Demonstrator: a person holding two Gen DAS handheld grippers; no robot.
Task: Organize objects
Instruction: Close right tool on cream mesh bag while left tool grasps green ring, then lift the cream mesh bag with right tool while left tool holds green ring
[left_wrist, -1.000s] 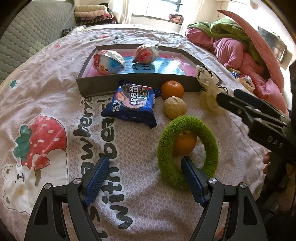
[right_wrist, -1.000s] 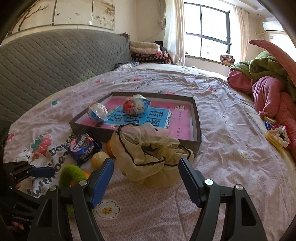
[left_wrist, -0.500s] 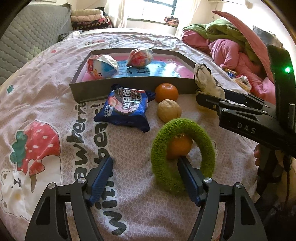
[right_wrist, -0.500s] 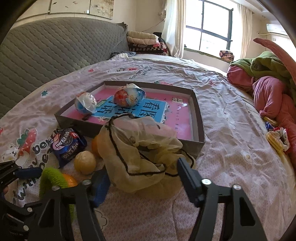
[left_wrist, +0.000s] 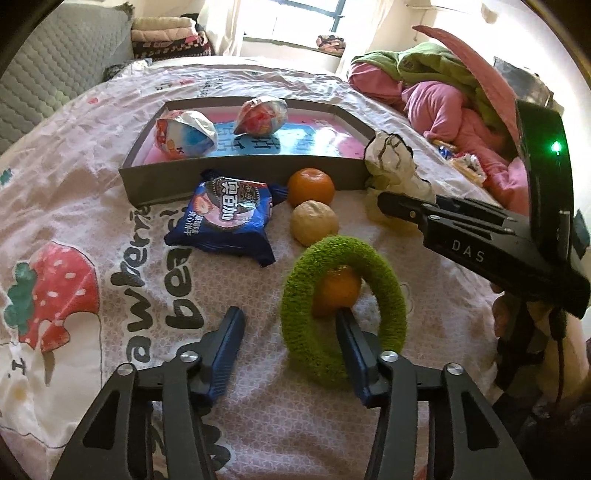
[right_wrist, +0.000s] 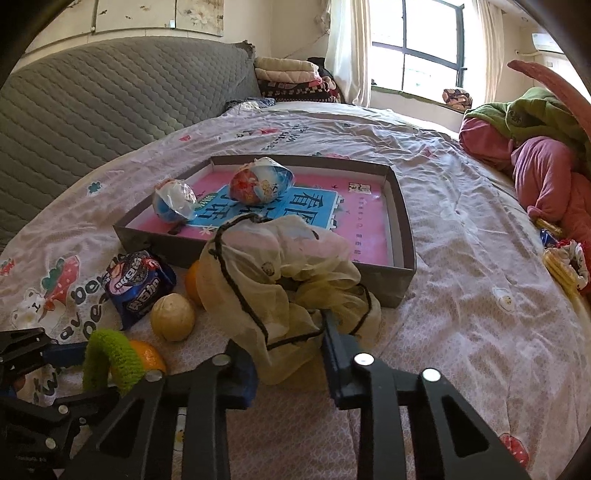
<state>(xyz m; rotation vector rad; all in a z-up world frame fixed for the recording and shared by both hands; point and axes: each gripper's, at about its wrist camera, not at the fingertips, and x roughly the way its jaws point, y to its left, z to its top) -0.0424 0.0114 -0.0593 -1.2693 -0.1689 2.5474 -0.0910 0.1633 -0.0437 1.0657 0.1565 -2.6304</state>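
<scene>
Bed (right_wrist: 461, 280) carried all things. Right hand-held gripper (right_wrist: 288, 347) was clenched on mesh bag (right_wrist: 280, 266), just beside tray (right_wrist: 400, 236). Left hand-held gripper (left_wrist: 288, 328) was closing, jaws not yet pressing: green ring (left_wrist: 384, 280) band between them, one finger (left_wrist: 351, 343) inside ring, near orange (left_wrist: 338, 291). Two foil eggs lay in tray. Cookie pack (left_wrist: 225, 218), walnut (left_wrist: 314, 223), second orange (left_wrist: 311, 186) lay before tray.

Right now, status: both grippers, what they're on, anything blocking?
Right gripper shut on mesh bag. Left gripper closing, ring's near side between its fingers, pads not pressing. Orange sits inside ring, against right finger. Box unobstructed.
</scene>
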